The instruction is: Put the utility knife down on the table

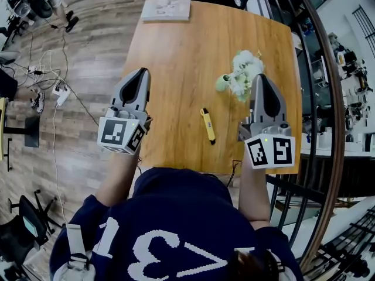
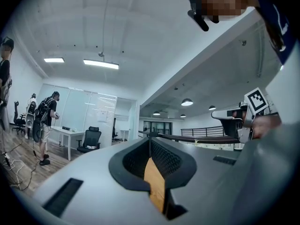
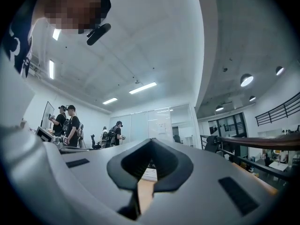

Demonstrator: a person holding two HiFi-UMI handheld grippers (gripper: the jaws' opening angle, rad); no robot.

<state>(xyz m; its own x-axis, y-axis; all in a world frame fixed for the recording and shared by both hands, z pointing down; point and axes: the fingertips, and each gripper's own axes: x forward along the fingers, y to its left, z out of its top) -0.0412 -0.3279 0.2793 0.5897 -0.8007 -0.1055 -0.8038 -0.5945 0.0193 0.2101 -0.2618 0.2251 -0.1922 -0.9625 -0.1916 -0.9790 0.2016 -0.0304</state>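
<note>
The yellow utility knife (image 1: 207,125) lies flat on the wooden table (image 1: 187,57), between my two grippers and touched by neither. My left gripper (image 1: 139,74) hangs over the table's left edge, jaws together with nothing between them. My right gripper (image 1: 259,78) is held up over the table's right side, also shut and empty. In the left gripper view the left gripper (image 2: 150,140) points level across the room, jaws meeting at the tip. The right gripper view shows the right gripper (image 3: 151,140) closed the same way, aimed at the far office.
A bunch of pale artificial flowers (image 1: 239,76) lies on the table just ahead of the right gripper. A white sheet (image 1: 166,9) rests at the table's far edge. A curved railing (image 1: 328,92) runs along the right. Cables (image 1: 55,86) trail on the floor at left.
</note>
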